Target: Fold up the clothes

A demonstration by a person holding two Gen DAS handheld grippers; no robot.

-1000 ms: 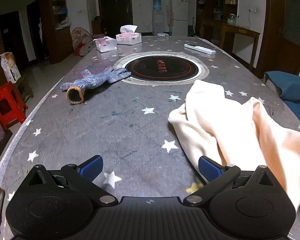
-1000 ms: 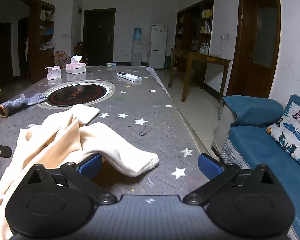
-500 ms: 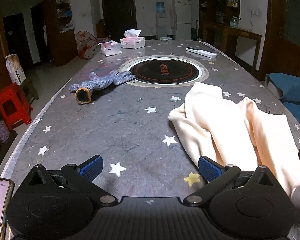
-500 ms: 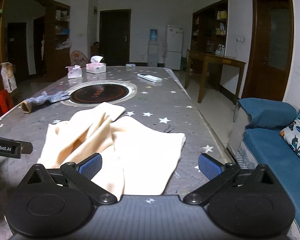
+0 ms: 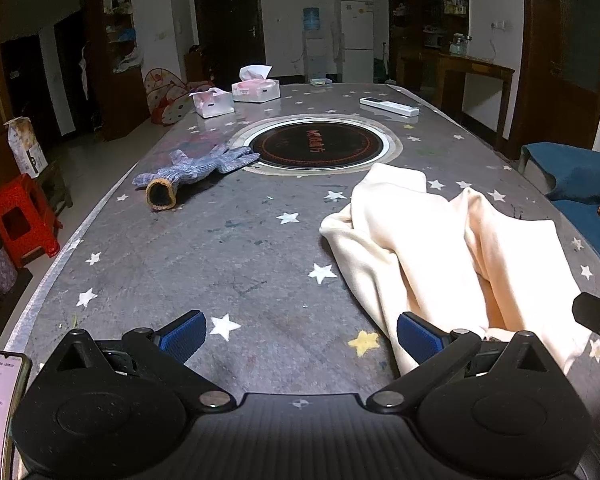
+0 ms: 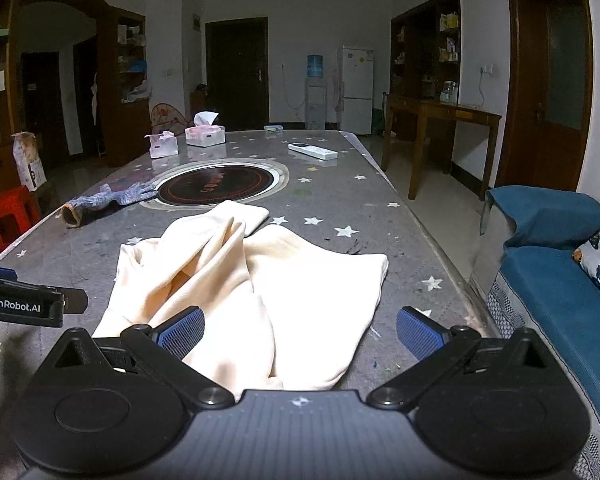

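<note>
A cream garment [image 5: 452, 248] lies rumpled on the grey star-patterned table [image 5: 204, 256], near its front right part. In the right wrist view the same cream garment [image 6: 260, 280] spreads out ahead, with folds bunched at its left side. My left gripper [image 5: 300, 336] is open just left of the cloth, its right pad at the cloth's near edge, and holds nothing. My right gripper [image 6: 300, 332] is open above the garment's near edge with nothing gripped. The left gripper's body [image 6: 24, 304] shows at the left in the right wrist view.
A blue-grey work glove [image 5: 192, 172] lies at the left by a round black hob [image 5: 316, 146] set in the table. Two tissue boxes [image 5: 256, 88] and a white remote [image 5: 388, 106] sit at the far end. A blue sofa [image 6: 560, 280] stands right of the table. A phone [image 5: 0, 408] is at the lower left.
The garment dropped from a raised, draped state to lying spread on the table. Both grippers pulled back toward the near edge and rose slightly; both stayed open.
</note>
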